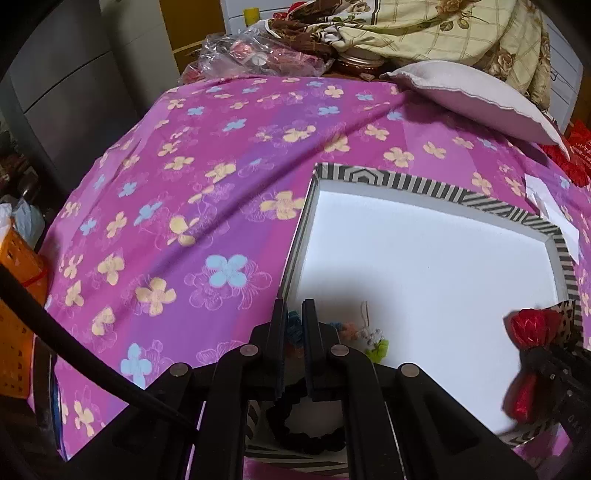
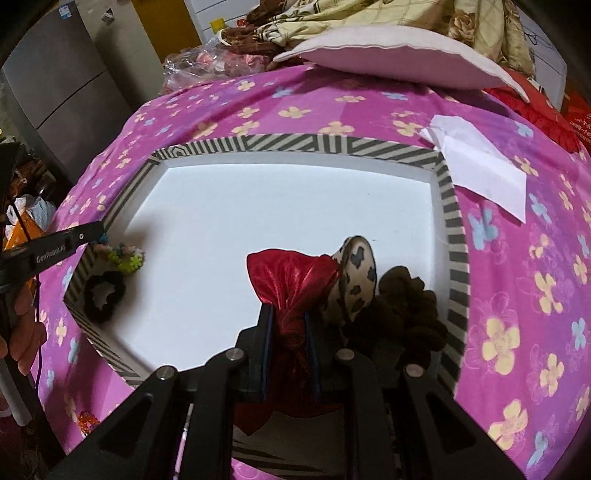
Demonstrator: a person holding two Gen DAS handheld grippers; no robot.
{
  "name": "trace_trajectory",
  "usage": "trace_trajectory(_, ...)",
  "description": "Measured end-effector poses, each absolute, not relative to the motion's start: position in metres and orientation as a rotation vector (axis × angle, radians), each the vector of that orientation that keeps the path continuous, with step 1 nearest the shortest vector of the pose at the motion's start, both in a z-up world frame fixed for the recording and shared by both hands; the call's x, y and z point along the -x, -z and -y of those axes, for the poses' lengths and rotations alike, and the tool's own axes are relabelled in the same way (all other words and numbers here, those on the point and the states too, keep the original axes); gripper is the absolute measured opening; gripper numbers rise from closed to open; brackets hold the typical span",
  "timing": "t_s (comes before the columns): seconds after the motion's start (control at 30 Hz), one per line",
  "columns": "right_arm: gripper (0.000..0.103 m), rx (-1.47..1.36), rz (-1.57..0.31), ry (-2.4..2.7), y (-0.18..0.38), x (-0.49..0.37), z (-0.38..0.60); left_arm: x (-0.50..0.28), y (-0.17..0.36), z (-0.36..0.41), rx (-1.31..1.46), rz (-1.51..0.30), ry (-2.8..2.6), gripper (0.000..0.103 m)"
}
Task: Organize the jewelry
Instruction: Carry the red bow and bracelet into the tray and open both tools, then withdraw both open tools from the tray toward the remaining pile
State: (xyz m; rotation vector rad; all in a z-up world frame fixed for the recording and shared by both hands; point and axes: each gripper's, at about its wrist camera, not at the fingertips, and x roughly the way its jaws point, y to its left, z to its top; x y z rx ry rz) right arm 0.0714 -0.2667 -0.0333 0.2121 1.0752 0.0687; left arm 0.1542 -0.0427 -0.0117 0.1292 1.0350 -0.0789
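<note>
The striped tray [image 2: 456, 236] with its white floor lies on the bed, on the pink flowered sheet [image 1: 207, 177], and the hair pieces sit inside it. In your right gripper [image 2: 290, 332] you hold a red satin scrunchie [image 2: 284, 280]: the fingers [image 2: 266, 343] are clamped on its gathered cloth, over the near part of the tray. Touching the scrunchie on its right is a cream scrunchie with dark spots [image 2: 356, 280], and just beyond that a dark brown scrunchie [image 2: 406, 306] lies against the tray's right wall.

At the tray's left near corner, a black scrunchie [image 2: 103, 295] rests on the white floor, with a small cluster of colourful flower clips [image 2: 125, 256] just behind it. Your left gripper [image 1: 294, 332] hangs over that corner with its fingers [image 1: 277, 343] drawn nearly together; something blue and knitted shows in the narrow gap, but you cannot tell from the left wrist view whether it is gripped or merely lies beneath.

A folded white paper [image 2: 476, 166] lies on the sheet just past the tray's far right corner. A pale pillow [image 1: 472, 99] rests at the head of the bed, with a crumpled floral blanket [image 1: 424, 29] and a clear plastic bag [image 1: 251, 51] behind it
</note>
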Motion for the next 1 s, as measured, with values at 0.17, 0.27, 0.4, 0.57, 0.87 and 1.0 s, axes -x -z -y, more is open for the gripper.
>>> trace_trajectory(0.17,0.023,-0.199,-1.088,-0.075,0.033,-0.074,0.263,-0.150,0.016,0.044,-0.146,-1.027,0.072,0.026)
trace_trajectory(0.27,0.032,-0.198,-1.073,-0.078,0.027,-0.071,0.260,-0.149,0.016,0.043,-0.128,-1.031,0.084,0.028)
trace_trajectory(0.4,0.045,-0.216,-1.038,-0.086,0.010,-0.066,0.258,-0.146,0.012,0.042,-0.106,-1.035,0.107,0.041)
trace_trajectory(0.57,0.047,-0.238,-0.978,-0.088,-0.020,-0.053,0.255,-0.133,-0.005,0.039,-0.088,-1.002,0.120,0.048)
trace_trajectory(0.87,0.058,-0.233,-0.887,-0.109,-0.070,-0.009,0.239,-0.086,-0.046,0.031,-0.074,-0.919,0.146,0.049)
trace_trajectory(1.0,0.060,-0.252,-0.863,-0.119,-0.080,0.016,0.233,-0.062,-0.058,0.029,-0.088,-0.890,0.155,0.049)
